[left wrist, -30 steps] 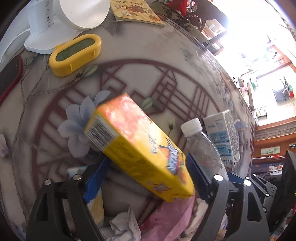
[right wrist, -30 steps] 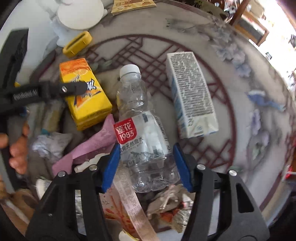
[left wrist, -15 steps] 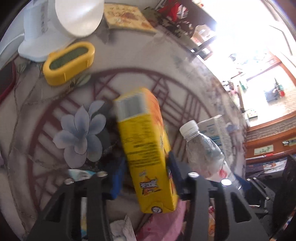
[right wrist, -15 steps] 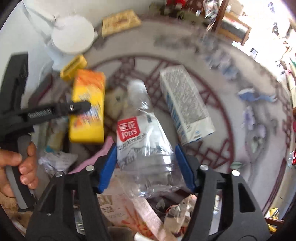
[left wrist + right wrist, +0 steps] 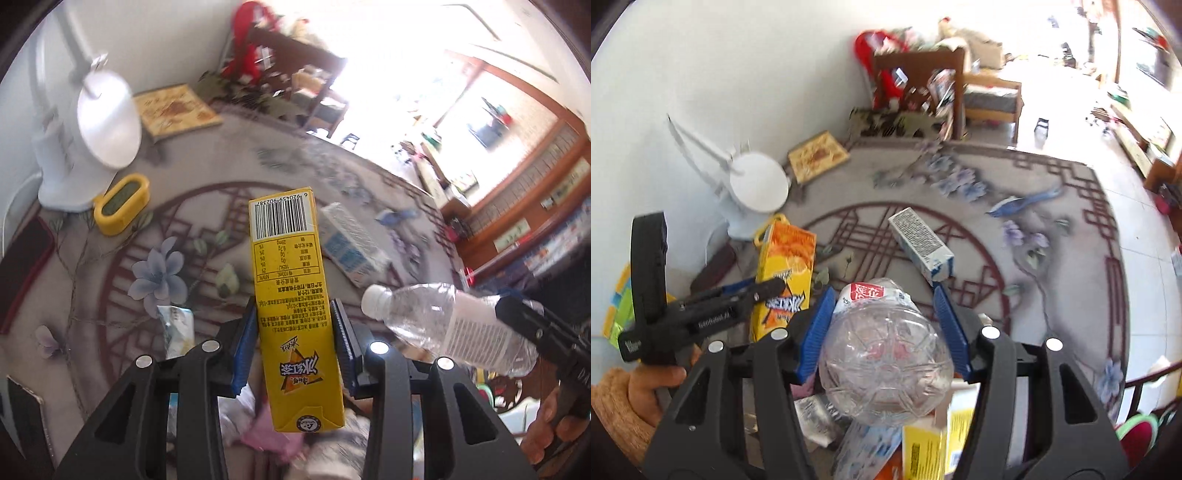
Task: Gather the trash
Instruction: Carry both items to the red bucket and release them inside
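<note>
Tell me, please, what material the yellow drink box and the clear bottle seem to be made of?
Yellow drink box: likely coated paperboard, with sharp folded edges and a printed, slightly glossy face. Clear bottle: thin transparent plastic, by its ribbed moulded base and see-through wall; its cap looks like opaque white plastic.

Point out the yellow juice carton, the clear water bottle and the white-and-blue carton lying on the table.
yellow juice carton (image 5: 295, 332), left wrist view, printed side panel.
clear water bottle (image 5: 884, 363), right wrist view, ribbed base.
white-and-blue carton (image 5: 919, 242), right wrist view, text-printed side.

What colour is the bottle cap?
White; the bottle cap shows best in the left wrist view.
</note>
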A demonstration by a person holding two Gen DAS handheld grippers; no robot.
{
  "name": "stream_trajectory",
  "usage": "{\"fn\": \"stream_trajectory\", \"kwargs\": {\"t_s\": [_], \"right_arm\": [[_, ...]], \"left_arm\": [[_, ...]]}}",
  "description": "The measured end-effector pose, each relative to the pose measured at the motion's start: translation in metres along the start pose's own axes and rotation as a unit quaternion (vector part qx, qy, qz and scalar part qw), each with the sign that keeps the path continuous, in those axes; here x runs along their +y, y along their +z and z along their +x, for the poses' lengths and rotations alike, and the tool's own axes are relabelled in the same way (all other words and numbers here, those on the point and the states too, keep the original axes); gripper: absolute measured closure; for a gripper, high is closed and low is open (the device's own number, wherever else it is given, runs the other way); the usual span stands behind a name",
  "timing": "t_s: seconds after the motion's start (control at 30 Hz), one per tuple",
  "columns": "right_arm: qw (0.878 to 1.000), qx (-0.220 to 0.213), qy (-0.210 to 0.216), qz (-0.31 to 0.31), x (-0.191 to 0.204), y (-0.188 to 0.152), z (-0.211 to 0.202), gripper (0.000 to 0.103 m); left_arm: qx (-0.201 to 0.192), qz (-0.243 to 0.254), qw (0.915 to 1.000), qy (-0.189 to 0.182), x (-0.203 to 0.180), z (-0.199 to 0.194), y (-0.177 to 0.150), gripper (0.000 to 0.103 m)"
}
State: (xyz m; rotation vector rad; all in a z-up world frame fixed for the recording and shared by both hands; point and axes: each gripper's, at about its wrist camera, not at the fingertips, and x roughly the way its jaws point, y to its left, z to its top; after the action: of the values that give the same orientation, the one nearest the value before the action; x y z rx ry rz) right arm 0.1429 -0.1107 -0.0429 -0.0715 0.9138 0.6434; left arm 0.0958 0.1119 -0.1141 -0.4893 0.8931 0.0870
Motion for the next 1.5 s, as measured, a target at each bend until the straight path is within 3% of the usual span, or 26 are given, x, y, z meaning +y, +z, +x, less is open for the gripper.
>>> {"fn": "stream_trajectory", "kwargs": {"t_s": [0.23,0.43,0.67,0.8,1.17,1.3,1.37,1.43,1.5], "right_arm": [[0.997,-0.057,-0.026,0.041,-0.019,-0.030,-0.069,0.048],[0.992,-0.080,-0.067,0.072,-0.052,-0.065,-0.113,0.048],[0.978,-0.094,-0.119,0.143,-0.125,-0.118,-0.166,0.048],[0.965,-0.088,-0.162,0.185,-0.178,-0.153,-0.192,0.048],[0.912,-0.030,-0.278,0.298,-0.354,-0.267,-0.225,0.048],[0.899,-0.013,-0.295,0.325,-0.398,-0.297,-0.227,0.048],[0.892,-0.014,-0.295,0.342,-0.408,-0.308,-0.230,0.024],[0.885,-0.030,-0.302,0.353,-0.413,-0.320,-0.242,0.017],[0.881,-0.037,-0.302,0.362,-0.411,-0.328,-0.253,0.017]], "left_arm": [[-0.018,0.065,0.9971,-0.035,-0.059,-0.039,-0.028,0.067],[-0.009,0.116,0.9912,-0.063,-0.122,-0.050,-0.056,0.067],[0.019,0.165,0.9806,-0.103,-0.200,-0.041,-0.090,0.067],[0.037,0.191,0.9733,-0.122,-0.245,-0.032,-0.112,0.067],[0.096,0.245,0.9521,-0.156,-0.354,0.008,-0.170,0.067],[0.122,0.269,0.9391,-0.176,-0.392,0.026,-0.192,0.067],[0.135,0.283,0.9310,-0.187,-0.409,0.034,-0.205,0.067],[0.147,0.298,0.9221,-0.198,-0.427,0.043,-0.217,0.067],[0.160,0.314,0.9118,-0.211,-0.448,0.052,-0.231,0.067]]}}
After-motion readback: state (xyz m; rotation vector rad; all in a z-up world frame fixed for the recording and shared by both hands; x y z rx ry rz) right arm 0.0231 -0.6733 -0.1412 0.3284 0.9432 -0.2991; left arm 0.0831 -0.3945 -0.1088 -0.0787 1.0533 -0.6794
